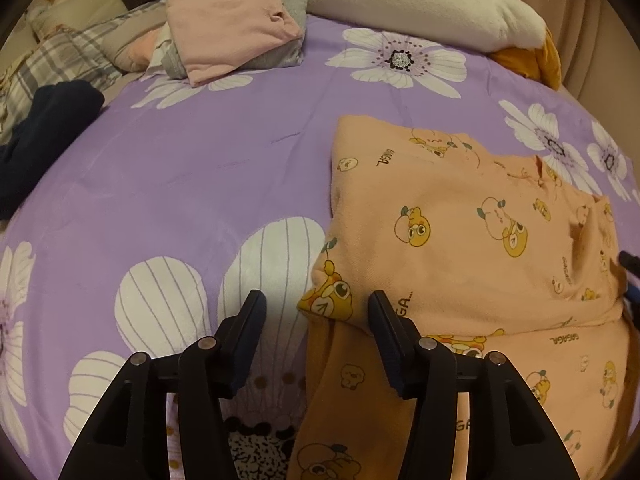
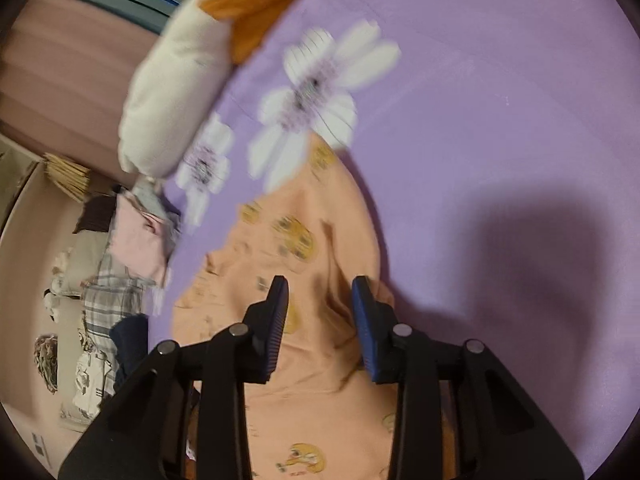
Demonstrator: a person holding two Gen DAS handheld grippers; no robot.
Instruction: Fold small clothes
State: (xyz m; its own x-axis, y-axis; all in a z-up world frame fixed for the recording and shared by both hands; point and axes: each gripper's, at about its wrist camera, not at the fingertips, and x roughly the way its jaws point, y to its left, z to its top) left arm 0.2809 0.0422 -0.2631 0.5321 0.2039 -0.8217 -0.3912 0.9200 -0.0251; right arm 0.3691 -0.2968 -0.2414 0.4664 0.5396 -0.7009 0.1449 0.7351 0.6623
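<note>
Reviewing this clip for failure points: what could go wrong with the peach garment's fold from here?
The folded-over corner of the peach garment lies loose, with the left gripper open beside it, so it may spring back. The right gripper, open over wrinkled cloth, could pinch several layers and drag the fold askew on the purple bedspread.

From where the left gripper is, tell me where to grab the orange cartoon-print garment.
Pinch the orange garment at its near-left folded corner, coming from the purple bedspread side. That corner stands proud, right between the open left gripper fingers, probably the easiest bite.
</note>
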